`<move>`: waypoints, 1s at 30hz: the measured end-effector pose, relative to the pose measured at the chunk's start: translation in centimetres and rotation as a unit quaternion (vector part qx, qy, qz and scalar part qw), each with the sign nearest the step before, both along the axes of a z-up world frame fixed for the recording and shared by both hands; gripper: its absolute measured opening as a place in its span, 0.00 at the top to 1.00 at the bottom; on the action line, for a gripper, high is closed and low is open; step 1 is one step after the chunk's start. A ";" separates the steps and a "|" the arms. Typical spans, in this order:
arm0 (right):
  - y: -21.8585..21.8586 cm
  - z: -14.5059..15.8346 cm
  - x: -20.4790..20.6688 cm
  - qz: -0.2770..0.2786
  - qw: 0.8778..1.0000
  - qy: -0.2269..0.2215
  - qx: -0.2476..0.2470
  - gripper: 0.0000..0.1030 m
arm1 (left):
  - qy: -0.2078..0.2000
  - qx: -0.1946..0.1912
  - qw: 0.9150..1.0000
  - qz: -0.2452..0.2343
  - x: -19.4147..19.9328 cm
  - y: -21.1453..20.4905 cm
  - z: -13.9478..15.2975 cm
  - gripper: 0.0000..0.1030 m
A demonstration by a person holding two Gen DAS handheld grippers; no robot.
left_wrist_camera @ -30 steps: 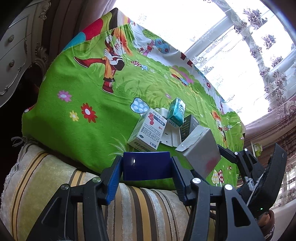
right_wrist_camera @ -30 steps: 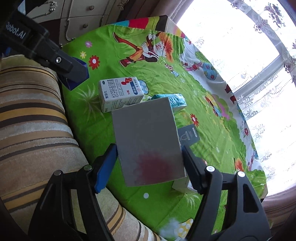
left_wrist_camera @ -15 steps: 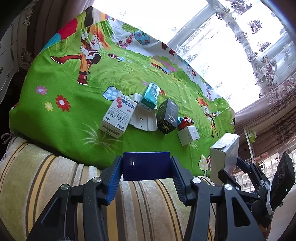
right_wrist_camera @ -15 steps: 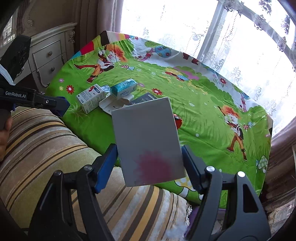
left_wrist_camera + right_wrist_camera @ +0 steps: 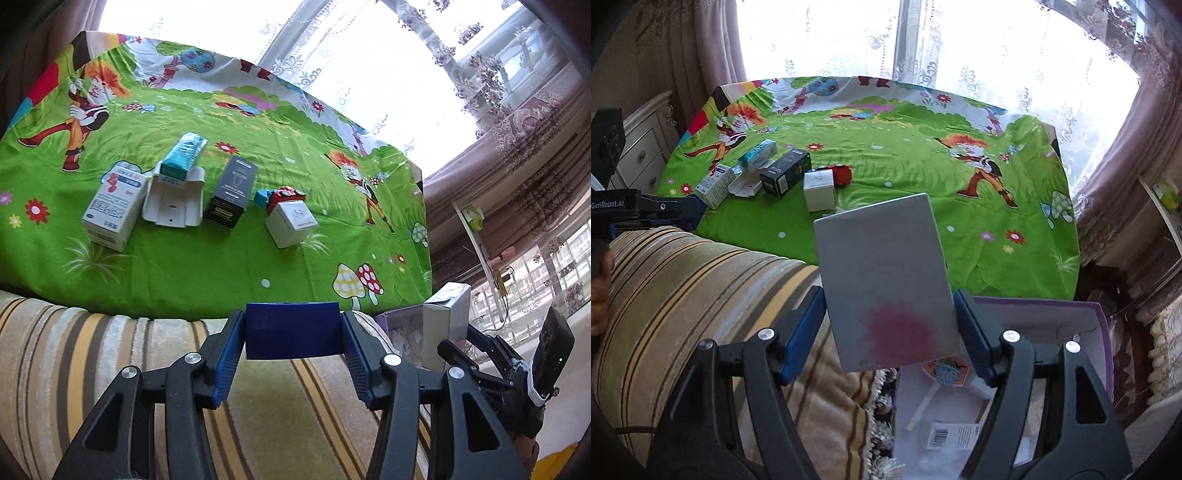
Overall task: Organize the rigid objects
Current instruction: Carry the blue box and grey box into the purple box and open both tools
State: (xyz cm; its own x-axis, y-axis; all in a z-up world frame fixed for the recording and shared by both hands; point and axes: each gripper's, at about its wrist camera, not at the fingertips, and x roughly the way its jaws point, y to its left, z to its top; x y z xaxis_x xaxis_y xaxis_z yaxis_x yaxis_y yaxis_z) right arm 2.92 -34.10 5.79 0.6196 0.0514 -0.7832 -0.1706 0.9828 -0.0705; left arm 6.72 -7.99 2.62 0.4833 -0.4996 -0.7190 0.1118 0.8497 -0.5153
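Note:
My right gripper [image 5: 890, 326] is shut on a flat grey box with a dark red blotch [image 5: 882, 273]. It holds the box above the left rim of a purple-edged carton [image 5: 1102, 332]. The left wrist view shows that grey box [image 5: 447, 321] edge-on at the right. My left gripper [image 5: 291, 334] is shut on a dark blue box [image 5: 291, 328] over a striped cushion [image 5: 110, 350]. On the green cartoon cloth [image 5: 207, 266] lie a white medicine box [image 5: 114, 206], a teal box [image 5: 183, 155], a black box [image 5: 232, 192] and a white cube box [image 5: 291, 221].
A white plastic holder [image 5: 173, 201] lies under the teal box. A red toy [image 5: 284, 194] sits behind the white cube box. The purple-edged carton holds papers and a barcoded pack [image 5: 955, 434]. A white dresser [image 5: 642, 147] stands at the left, with lace curtains behind the table.
Both grippers have drawn back from the table and swung right. The right one rolled with the grey box, and the purple-edged carton came into view beneath it. Both grips are unchanged.

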 end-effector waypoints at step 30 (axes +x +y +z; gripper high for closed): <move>-17.8 -1.0 -6.2 -0.246 0.968 0.017 0.043 0.28 | -0.041 0.013 0.965 -0.258 -3.6 -20.1 1.8 0.45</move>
State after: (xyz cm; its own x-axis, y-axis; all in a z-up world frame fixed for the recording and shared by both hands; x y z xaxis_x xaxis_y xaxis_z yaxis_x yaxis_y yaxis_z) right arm -3.27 -51.85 4.79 0.5592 -0.1765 -0.8100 0.3181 0.9480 0.0131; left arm 3.09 -28.07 4.44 0.2303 -0.6713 -0.7045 0.5635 0.6822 -0.4659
